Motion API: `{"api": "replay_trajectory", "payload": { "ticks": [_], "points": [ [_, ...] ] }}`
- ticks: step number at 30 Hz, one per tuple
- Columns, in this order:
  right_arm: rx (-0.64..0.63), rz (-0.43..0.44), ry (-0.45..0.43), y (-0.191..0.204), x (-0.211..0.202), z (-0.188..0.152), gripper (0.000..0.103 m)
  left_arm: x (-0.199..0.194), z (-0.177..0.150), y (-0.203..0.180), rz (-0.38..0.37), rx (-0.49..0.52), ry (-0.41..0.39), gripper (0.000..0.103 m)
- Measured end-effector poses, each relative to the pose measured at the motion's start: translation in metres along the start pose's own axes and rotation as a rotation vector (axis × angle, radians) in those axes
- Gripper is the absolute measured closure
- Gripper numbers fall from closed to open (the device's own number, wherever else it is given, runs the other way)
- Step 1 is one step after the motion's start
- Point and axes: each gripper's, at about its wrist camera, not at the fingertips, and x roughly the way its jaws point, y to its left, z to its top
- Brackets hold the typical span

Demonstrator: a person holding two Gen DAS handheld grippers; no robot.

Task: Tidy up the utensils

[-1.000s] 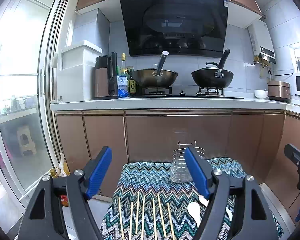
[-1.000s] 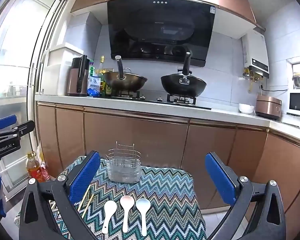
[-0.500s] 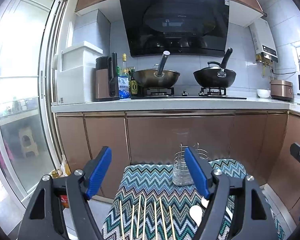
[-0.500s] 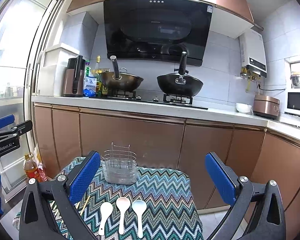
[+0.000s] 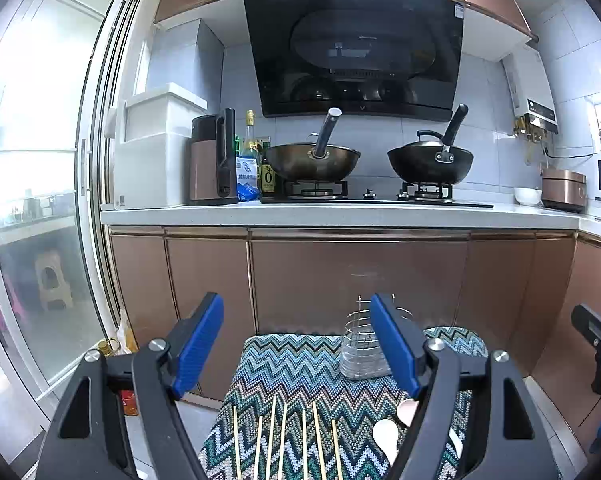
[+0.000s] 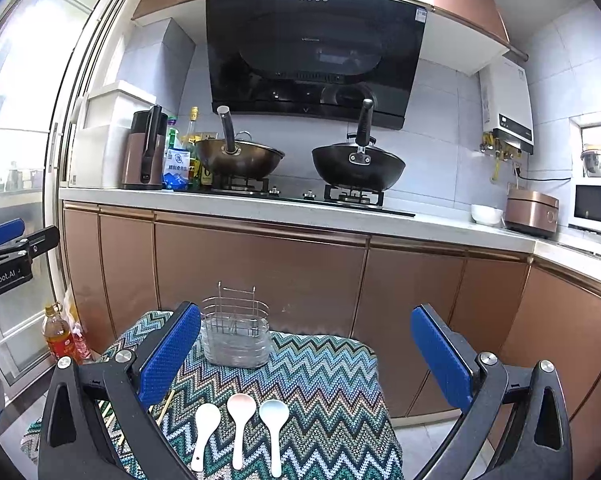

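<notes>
Several wooden chopsticks (image 5: pixel 284 440) lie side by side on a zigzag-patterned cloth (image 5: pixel 300 364). Three ceramic spoons (image 6: pixel 238 424), white, pink and pale blue, lie in a row to their right on the cloth (image 6: pixel 332 392). A wire-and-clear utensil holder (image 6: pixel 236 336) stands upright at the cloth's far edge, also in the left wrist view (image 5: pixel 360 348). My left gripper (image 5: pixel 296 344) hovers open above the chopsticks, holding nothing. My right gripper (image 6: pixel 306 352) hangs open above the spoons, holding nothing.
Brown cabinets (image 6: pixel 260 280) and a white counter (image 5: pixel 340 212) with two woks (image 5: pixel 312 160) rise behind the cloth. A glass sliding door (image 5: pixel 40 200) is on the left. Oil bottles (image 6: pixel 58 334) stand on the floor left of the cloth.
Both views have pulled back and tilted up slightly; the cloth, spoons and holder sit lower and smaller. Both grippers stay open and empty.
</notes>
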Motion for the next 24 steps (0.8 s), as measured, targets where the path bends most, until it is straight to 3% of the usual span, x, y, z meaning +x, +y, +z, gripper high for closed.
{"api": "replay_trajectory", "payload": {
  "ticks": [24],
  "points": [
    [0.005, -0.003, 0.021, -0.008, 0.029, 0.007, 0.0, 0.04, -0.002, -0.003, 0.037, 0.006, 0.041, 0.029]
  ]
}}
